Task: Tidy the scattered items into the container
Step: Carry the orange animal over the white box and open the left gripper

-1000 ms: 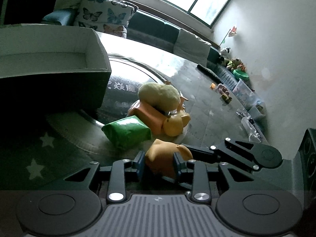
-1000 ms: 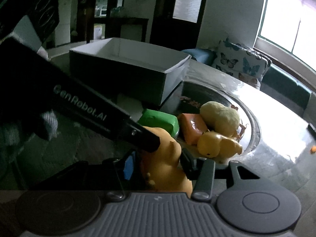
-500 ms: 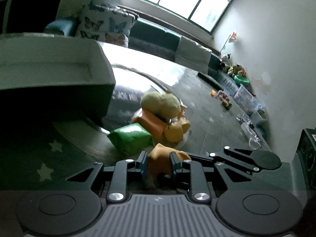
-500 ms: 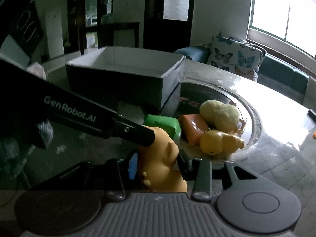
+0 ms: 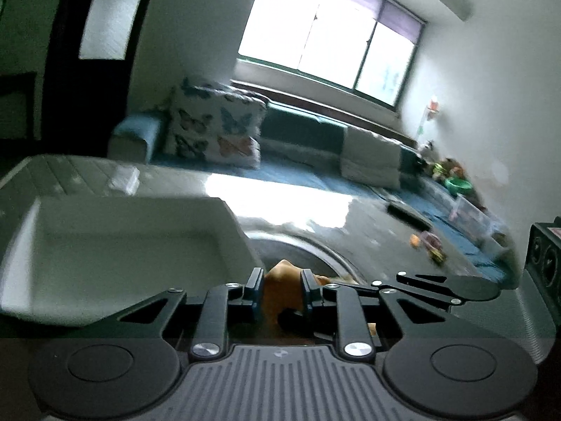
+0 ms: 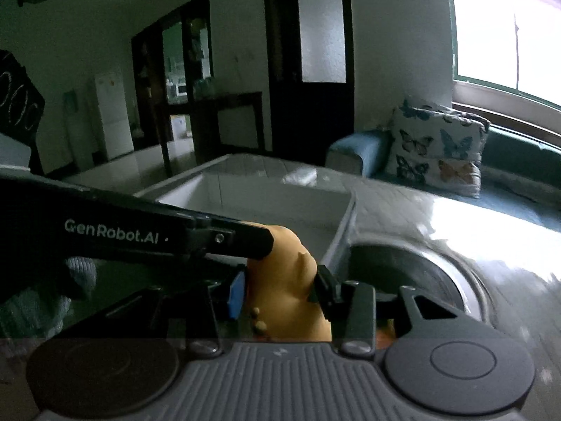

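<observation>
Both grippers grasp one orange toy animal between them. The left gripper (image 5: 279,286) has its fingers (image 5: 254,286) closed on the orange toy animal (image 5: 280,289), which shows only as a narrow strip between the pads. The right gripper (image 6: 278,289) likewise has its fingers (image 6: 324,289) clamped on the orange toy animal (image 6: 280,280), one pad on each flank, with the toy upright and its pointed ear (image 6: 302,256) turned towards the box. The left gripper's finger (image 6: 224,240), marked with white lettering, crosses in front of the toy's top in the right wrist view.

The white box (image 5: 105,224), the landmark here, stands on the bench (image 5: 308,207) with its open top showing a bare inner floor. The toy is held just beside the box's near corner, outside its wall, above the round metal ring (image 6: 438,263) set in the bench. Beyond the box lies a sofa (image 5: 301,133) with a butterfly cushion (image 5: 214,129). Small toys (image 5: 429,242) lie on the bench far from the box. Both views are blurred.
</observation>
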